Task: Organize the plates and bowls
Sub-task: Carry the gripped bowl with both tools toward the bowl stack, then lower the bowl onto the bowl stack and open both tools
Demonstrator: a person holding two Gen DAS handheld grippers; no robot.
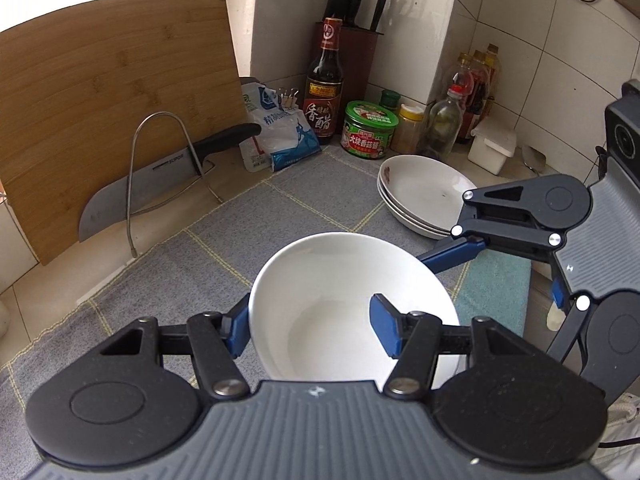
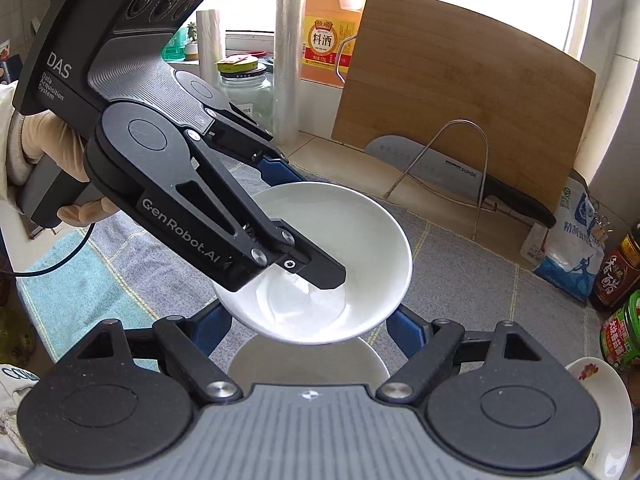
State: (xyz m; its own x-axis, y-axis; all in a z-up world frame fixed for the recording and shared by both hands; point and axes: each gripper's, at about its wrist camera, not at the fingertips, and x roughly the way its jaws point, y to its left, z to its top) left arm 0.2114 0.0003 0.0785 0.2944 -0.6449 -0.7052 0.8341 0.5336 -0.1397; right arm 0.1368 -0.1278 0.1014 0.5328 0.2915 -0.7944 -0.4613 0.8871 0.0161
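The left claw [image 1: 310,330] is clamped on the near rim of a white bowl [image 1: 340,280], held tilted directly above a second bowl [image 2: 308,360] on the desk. The right claw [image 2: 308,330] stands spread wide either side of that lower bowl, gripping nothing.

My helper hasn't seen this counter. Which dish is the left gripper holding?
Start at the bamboo cutting board against the wall. On the grey cloth before it, the left gripper pinches a deep plain white bowl, unlike the shallow flower-printed plates stacked beside.
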